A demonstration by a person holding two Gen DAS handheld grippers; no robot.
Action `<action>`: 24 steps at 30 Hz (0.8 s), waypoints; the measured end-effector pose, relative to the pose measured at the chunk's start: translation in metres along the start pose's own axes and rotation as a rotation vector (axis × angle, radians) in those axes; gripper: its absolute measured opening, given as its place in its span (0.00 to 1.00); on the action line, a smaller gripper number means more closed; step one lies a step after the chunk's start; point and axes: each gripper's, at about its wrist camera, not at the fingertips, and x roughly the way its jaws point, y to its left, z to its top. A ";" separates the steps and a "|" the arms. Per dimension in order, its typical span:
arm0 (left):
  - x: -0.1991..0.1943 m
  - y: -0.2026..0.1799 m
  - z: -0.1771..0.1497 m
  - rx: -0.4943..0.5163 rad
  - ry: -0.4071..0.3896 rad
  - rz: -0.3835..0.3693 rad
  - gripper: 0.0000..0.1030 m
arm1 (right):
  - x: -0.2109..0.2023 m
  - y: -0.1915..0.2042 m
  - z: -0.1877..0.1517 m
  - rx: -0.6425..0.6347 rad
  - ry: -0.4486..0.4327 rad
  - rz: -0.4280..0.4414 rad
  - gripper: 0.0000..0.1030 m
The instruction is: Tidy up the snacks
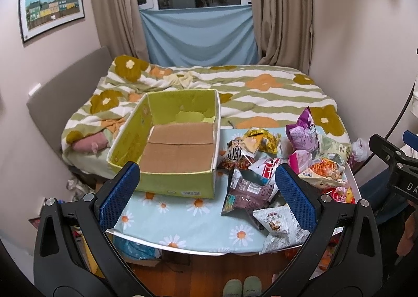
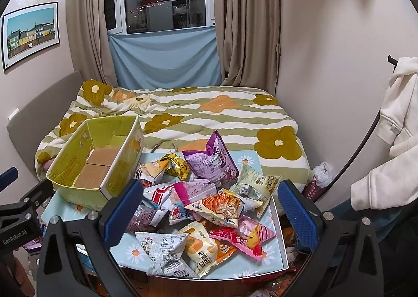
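An empty green cardboard box (image 1: 167, 187) (image 2: 75, 156) sits on the left of a small table with a daisy-print cloth (image 1: 183, 223) (image 2: 130, 252). A loose pile of snack bags (image 1: 263, 166) (image 2: 209, 200) covers the table's right half, including a purple bag (image 2: 211, 161), an orange chips bag (image 2: 222, 205), a grey-white packet (image 1: 279, 226) (image 2: 167, 250) and a pink bag (image 2: 248, 237). My left gripper (image 1: 207, 192) is open and empty above the table's front edge. My right gripper (image 2: 209, 213) is open and empty above the pile.
A bed with a green-striped flower blanket (image 1: 235, 93) (image 2: 209, 114) lies behind the table. Curtains and a window are at the back. A white garment (image 2: 397, 124) hangs at right. Slippers (image 1: 241, 287) sit on the wooden floor below.
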 end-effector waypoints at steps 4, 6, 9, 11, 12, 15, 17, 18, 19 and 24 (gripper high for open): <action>0.000 -0.001 0.000 0.001 0.003 0.002 1.00 | 0.002 0.001 -0.002 0.002 0.002 0.004 1.00; 0.000 -0.002 0.000 0.000 0.003 -0.002 1.00 | 0.002 0.001 -0.002 0.003 0.003 0.003 1.00; 0.000 -0.001 -0.001 0.001 0.004 -0.003 1.00 | 0.002 0.001 -0.002 0.003 0.001 0.001 1.00; -0.002 -0.001 -0.002 0.004 0.004 -0.005 1.00 | 0.001 0.001 -0.002 0.006 -0.001 0.001 1.00; -0.003 -0.001 -0.002 0.005 0.003 -0.005 1.00 | 0.001 0.001 -0.002 0.006 -0.001 0.002 1.00; -0.003 -0.001 -0.002 -0.002 0.007 -0.009 1.00 | 0.002 0.001 -0.001 0.002 0.000 0.000 1.00; -0.005 -0.002 -0.003 -0.003 0.004 -0.009 1.00 | 0.000 -0.001 -0.001 -0.001 -0.005 -0.002 1.00; -0.004 -0.002 -0.002 -0.002 0.002 -0.008 1.00 | -0.001 -0.001 -0.001 -0.003 -0.010 -0.006 1.00; -0.005 -0.002 -0.002 -0.001 0.001 -0.008 1.00 | -0.001 -0.001 -0.001 -0.006 -0.014 -0.007 1.00; -0.007 -0.004 -0.001 0.002 -0.003 -0.008 1.00 | -0.006 -0.001 0.002 -0.007 -0.025 -0.006 1.00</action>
